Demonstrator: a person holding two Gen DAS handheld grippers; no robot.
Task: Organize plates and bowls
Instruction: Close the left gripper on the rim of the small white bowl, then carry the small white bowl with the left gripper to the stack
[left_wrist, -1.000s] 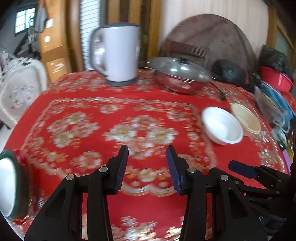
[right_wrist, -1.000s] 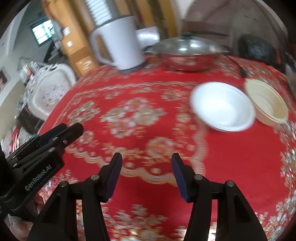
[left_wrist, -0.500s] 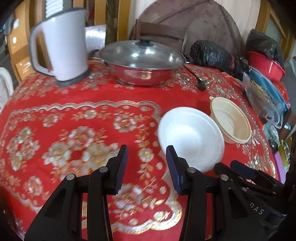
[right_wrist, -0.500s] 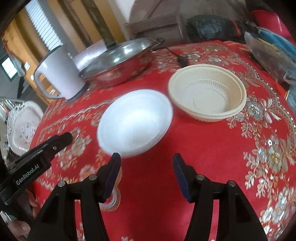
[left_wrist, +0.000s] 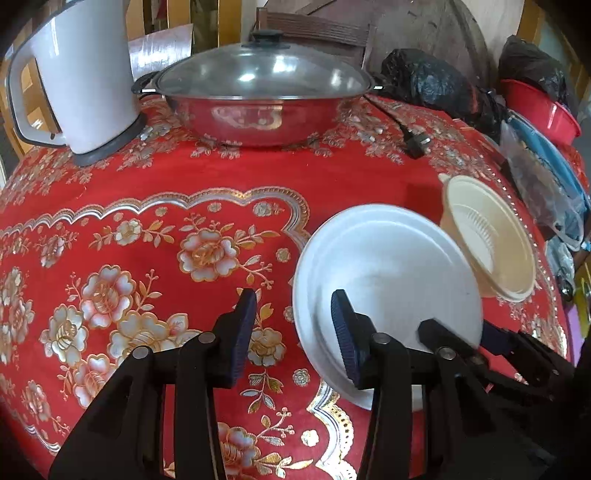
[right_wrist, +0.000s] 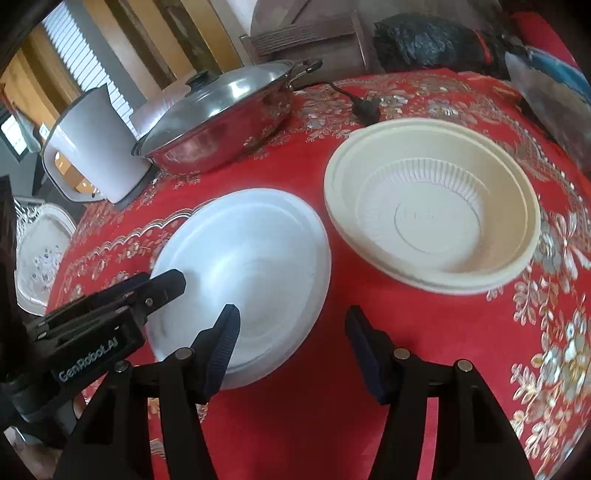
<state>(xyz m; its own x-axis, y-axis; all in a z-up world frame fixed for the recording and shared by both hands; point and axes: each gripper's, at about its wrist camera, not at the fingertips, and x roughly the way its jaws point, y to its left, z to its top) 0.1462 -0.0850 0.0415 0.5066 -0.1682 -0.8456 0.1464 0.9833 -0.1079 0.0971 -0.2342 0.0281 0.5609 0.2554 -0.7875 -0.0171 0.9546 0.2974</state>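
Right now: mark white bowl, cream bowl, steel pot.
white bowl (right_wrist: 251, 266), right wrist view, inner basin.
cream bowl (right_wrist: 436, 221), right wrist view, flat bottom.
steel pot (left_wrist: 258, 118), left wrist view, front wall.

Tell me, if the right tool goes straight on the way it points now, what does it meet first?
Probably the red cloth between the white bowl and the cream bowl; the right tool points down into that gap. Its left finger overlaps the white bowl's rim, though depth is unclear.
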